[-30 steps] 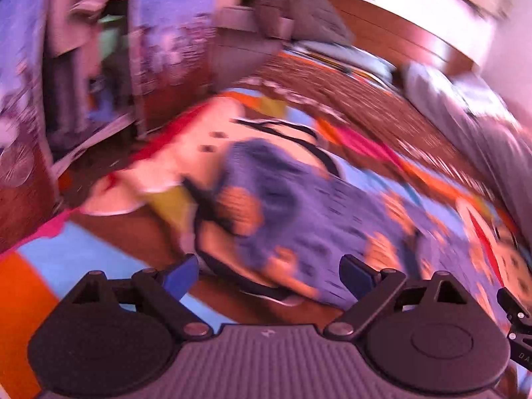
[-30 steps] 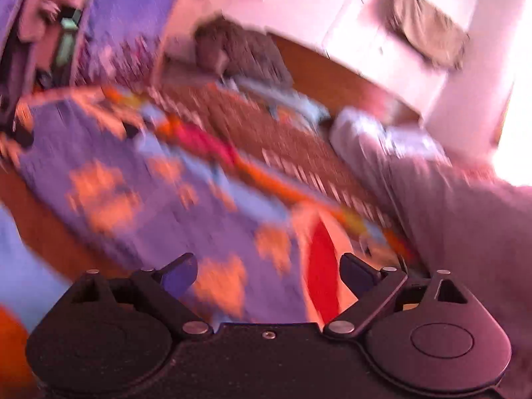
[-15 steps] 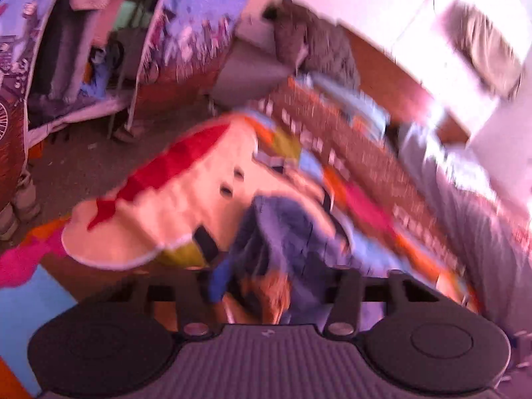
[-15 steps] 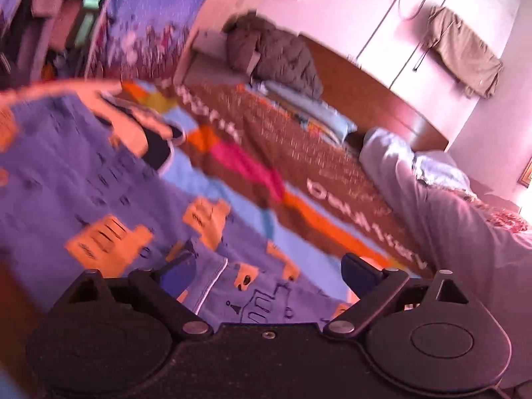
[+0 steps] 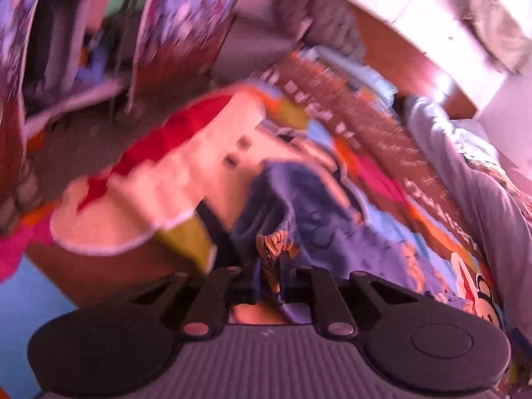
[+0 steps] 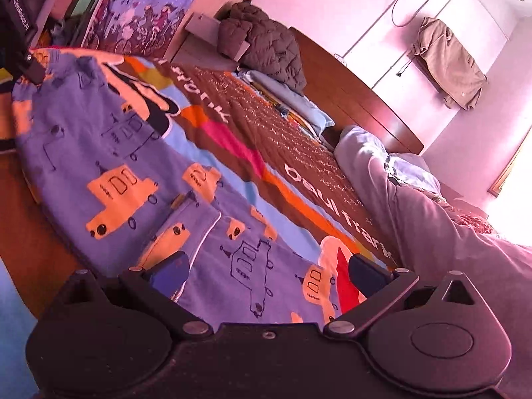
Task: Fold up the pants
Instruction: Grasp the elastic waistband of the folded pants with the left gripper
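Nearest in the left wrist view, the left gripper (image 5: 268,271) has its fingers pressed together on a bunched edge of the pants (image 5: 319,219). The right gripper (image 6: 267,271) has its fingers wide apart, low over the near end of the same purple pants (image 6: 133,173), which lie spread on the colourful bedspread (image 6: 232,139). To fold well, I think the right one should first pinch the near edge, then both lift evenly. Farther away lies a dark jacket (image 6: 266,43).
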